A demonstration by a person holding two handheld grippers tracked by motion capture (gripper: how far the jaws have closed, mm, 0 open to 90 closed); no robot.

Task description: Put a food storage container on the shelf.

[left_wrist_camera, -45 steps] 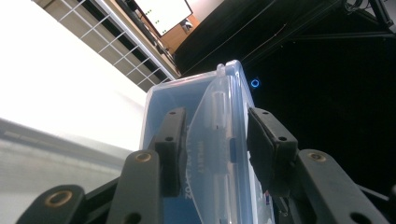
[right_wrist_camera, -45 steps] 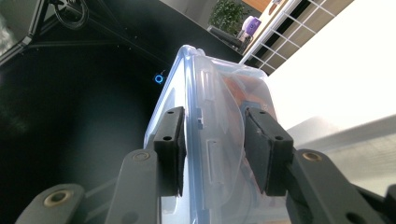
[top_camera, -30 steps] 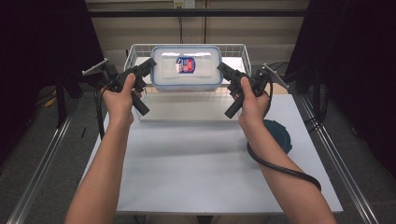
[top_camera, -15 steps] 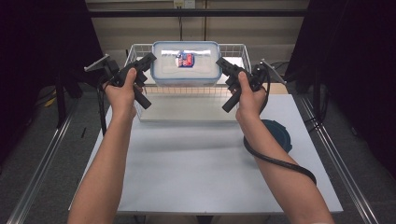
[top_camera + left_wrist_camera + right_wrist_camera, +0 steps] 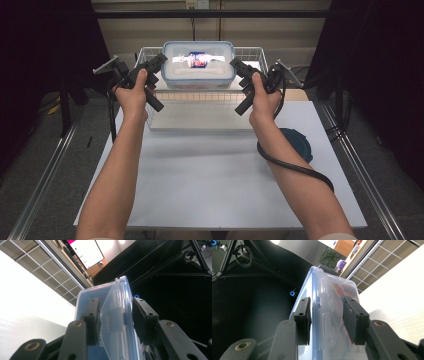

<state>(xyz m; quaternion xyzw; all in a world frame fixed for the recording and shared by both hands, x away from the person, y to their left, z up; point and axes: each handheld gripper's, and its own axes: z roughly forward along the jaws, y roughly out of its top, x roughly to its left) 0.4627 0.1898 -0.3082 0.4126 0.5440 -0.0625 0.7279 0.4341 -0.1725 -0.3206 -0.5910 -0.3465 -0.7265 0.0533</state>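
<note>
A clear plastic container [image 5: 199, 65] with a blue-rimmed lid and something red and blue inside hangs in the air over a wire basket [image 5: 252, 52]. My left gripper [image 5: 161, 61] is shut on its left end and my right gripper [image 5: 235, 65] on its right end. In the left gripper view the container [image 5: 117, 322] and its clear latch flap sit between the pads of the left gripper [image 5: 114, 311]. In the right gripper view the container [image 5: 324, 305] is likewise pinched between the pads of the right gripper [image 5: 325, 311].
The wire basket stands at the far edge of the white table [image 5: 210, 175]. A dark blue round thing [image 5: 302, 147] lies on the table at the right, partly behind the right forearm. Dark frame rails run along both sides of the table.
Both grippers have carried the container a little up the picture, over the basket, and it now tilts so that more of its lid shows. Both grips are unchanged.
</note>
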